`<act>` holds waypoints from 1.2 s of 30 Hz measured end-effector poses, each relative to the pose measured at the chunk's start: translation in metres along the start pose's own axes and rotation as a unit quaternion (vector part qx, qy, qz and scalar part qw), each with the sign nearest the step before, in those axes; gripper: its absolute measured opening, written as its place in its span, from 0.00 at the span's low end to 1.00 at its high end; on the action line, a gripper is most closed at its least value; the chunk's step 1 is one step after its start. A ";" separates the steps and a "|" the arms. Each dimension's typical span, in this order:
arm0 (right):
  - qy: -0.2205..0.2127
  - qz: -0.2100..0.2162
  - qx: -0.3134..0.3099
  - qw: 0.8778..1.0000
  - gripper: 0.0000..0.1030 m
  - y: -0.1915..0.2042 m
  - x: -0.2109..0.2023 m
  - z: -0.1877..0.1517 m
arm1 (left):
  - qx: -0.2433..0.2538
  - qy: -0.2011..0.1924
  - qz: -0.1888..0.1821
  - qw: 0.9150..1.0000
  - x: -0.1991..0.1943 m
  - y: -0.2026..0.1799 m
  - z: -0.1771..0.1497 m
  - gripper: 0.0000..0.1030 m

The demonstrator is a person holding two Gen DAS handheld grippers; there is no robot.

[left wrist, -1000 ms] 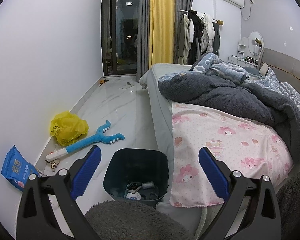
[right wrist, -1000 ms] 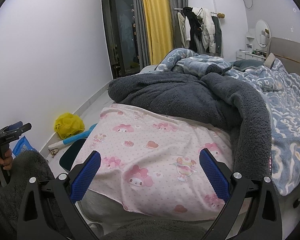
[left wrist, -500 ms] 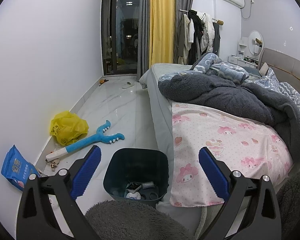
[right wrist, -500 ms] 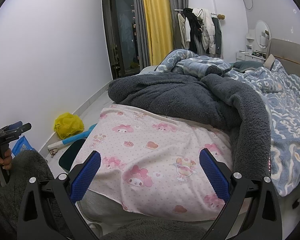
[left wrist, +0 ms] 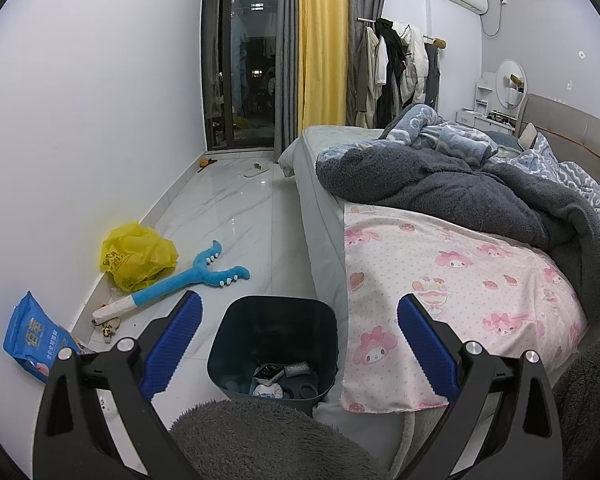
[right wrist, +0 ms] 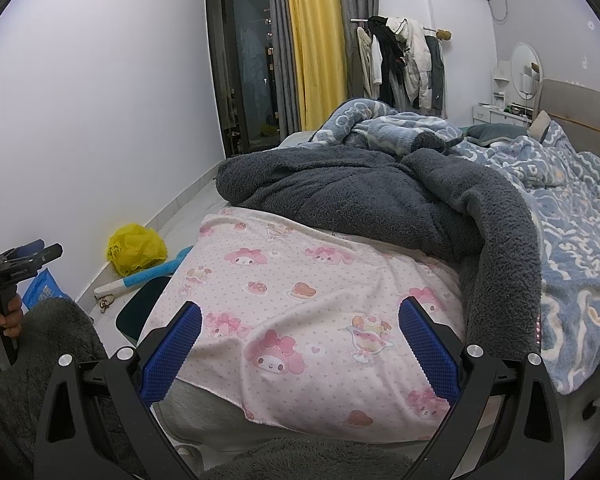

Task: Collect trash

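Trash lies along the wall on the floor: blue packet (left wrist: pixel 30 338), then yellow bag (left wrist: pixel 138 254). My left hand-held gripper (left wrist: pixel 298 330) gapes empty above the dark bin (left wrist: pixel 274 326) beside the bed (left wrist: pixel 452 280); my right hand-held gripper (right wrist: pixel 300 340), jaws apart, faces the pink sheet (right wrist: pixel 300 280).

Your left gripper (left wrist: pixel 298 342) and right gripper (right wrist: pixel 299 343): black frames, 2 ribbed blue pads (right wrist: pixel 171 350) each, silver screws. You're wearing grey fleece (left wrist: pixel 260 440).
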State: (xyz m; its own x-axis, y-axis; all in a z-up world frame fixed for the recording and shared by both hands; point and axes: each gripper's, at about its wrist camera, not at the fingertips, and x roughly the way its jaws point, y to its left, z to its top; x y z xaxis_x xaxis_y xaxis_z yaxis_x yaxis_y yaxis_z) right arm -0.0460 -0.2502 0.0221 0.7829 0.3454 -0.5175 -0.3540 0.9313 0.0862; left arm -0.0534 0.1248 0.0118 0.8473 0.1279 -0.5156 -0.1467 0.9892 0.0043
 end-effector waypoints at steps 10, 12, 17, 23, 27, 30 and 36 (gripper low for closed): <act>0.002 0.000 -0.004 1.000 0.97 -0.002 0.000 0.001 | 0.002 0.001 0.000 1.000 0.000 -0.001 0.000 0.97; 0.003 0.001 -0.004 1.000 0.97 -0.003 0.000 0.001 | 0.002 0.002 0.001 1.000 0.000 -0.002 -0.001 0.97; 0.004 0.001 -0.006 1.000 0.97 -0.003 0.000 0.002 | 0.003 0.003 0.002 1.000 0.002 -0.002 0.000 0.97; 0.003 0.003 -0.003 1.000 0.97 -0.004 0.001 0.002 | 0.004 0.004 0.002 1.000 0.002 -0.002 0.000 0.97; 0.004 0.002 -0.004 1.000 0.97 -0.004 0.001 0.002 | 0.003 0.004 0.002 1.000 0.002 -0.002 0.000 0.97; 0.004 0.002 -0.004 1.000 0.97 -0.003 0.001 0.002 | 0.004 0.004 0.002 1.000 0.002 -0.002 0.000 0.97; 0.004 0.002 -0.004 1.000 0.97 -0.003 0.001 0.002 | -0.002 0.004 0.000 1.000 0.002 0.000 -0.002 0.97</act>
State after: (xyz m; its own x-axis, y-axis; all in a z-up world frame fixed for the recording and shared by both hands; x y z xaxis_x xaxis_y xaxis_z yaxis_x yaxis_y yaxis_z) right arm -0.0432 -0.2530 0.0232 0.7773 0.3485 -0.5238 -0.3613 0.9289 0.0817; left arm -0.0531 0.1250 0.0094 0.8428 0.1278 -0.5229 -0.1488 0.9889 0.0018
